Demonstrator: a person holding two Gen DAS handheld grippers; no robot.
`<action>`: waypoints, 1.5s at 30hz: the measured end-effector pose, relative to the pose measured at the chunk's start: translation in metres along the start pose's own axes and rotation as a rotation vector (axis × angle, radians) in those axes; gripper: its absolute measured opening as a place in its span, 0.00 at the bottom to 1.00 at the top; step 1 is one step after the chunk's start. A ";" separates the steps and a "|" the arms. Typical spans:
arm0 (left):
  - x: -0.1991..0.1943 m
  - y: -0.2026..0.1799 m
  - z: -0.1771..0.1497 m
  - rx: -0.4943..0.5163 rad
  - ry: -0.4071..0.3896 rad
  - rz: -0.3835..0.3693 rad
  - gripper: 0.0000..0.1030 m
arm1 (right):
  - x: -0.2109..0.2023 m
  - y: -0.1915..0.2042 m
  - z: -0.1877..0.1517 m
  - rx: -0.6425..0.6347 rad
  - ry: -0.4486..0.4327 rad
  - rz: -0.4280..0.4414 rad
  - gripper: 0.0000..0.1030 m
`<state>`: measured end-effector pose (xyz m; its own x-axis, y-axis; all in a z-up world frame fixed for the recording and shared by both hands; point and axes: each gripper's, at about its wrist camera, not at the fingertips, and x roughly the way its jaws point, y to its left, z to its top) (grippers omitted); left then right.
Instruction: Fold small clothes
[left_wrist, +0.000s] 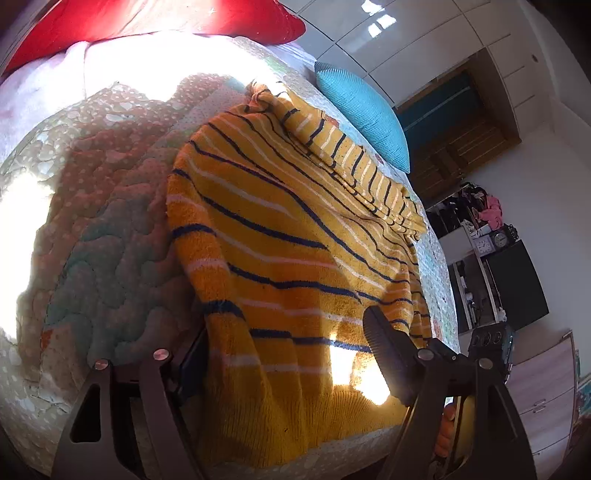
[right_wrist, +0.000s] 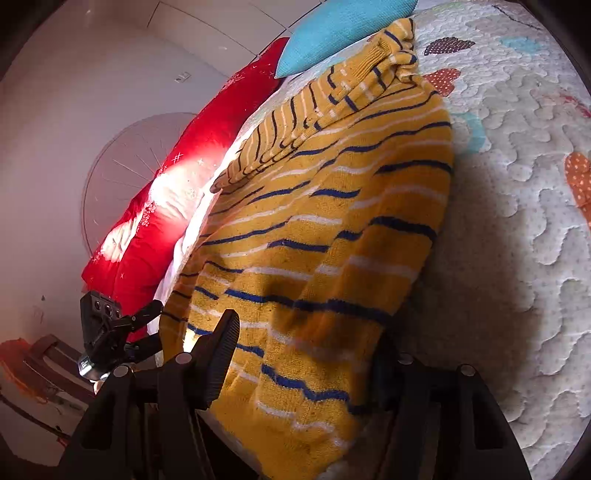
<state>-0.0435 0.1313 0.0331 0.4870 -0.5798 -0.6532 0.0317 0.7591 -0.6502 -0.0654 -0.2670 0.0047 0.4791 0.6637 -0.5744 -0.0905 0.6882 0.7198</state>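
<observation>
A yellow knitted sweater (left_wrist: 295, 221) (right_wrist: 332, 221) with navy and white stripes lies flat on the quilted bedspread (left_wrist: 110, 221) (right_wrist: 517, 240). One sleeve (left_wrist: 351, 155) (right_wrist: 314, 107) is folded across its far end. My left gripper (left_wrist: 284, 332) stands open over the near hem. Its right finger (left_wrist: 384, 354) rests on top of the knit, and its left finger is hidden behind the sweater's left edge. My right gripper (right_wrist: 308, 332) is open too, straddling the other near corner. Its left finger (right_wrist: 221, 350) is above the fabric; its right finger sits in shadow beside the edge.
A red pillow (left_wrist: 166, 18) (right_wrist: 155, 221) and a blue cushion (left_wrist: 365, 110) (right_wrist: 332, 29) lie at the far end of the bed. Shelves with clocks (left_wrist: 495, 240) and a dark screen (left_wrist: 517, 288) stand past the bed's right side.
</observation>
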 end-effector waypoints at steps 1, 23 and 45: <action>-0.001 0.001 -0.001 -0.007 -0.002 -0.004 0.73 | 0.003 0.002 -0.004 0.002 -0.012 0.003 0.64; -0.053 -0.041 -0.039 0.048 -0.056 0.136 0.07 | -0.059 0.008 -0.040 0.109 -0.100 0.044 0.09; -0.027 -0.023 -0.075 0.060 0.050 0.161 0.08 | -0.054 -0.002 -0.072 0.091 -0.007 -0.051 0.12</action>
<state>-0.1233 0.1072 0.0368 0.4460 -0.4622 -0.7665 0.0095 0.8588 -0.5123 -0.1544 -0.2829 0.0061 0.4868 0.6263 -0.6090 0.0134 0.6917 0.7221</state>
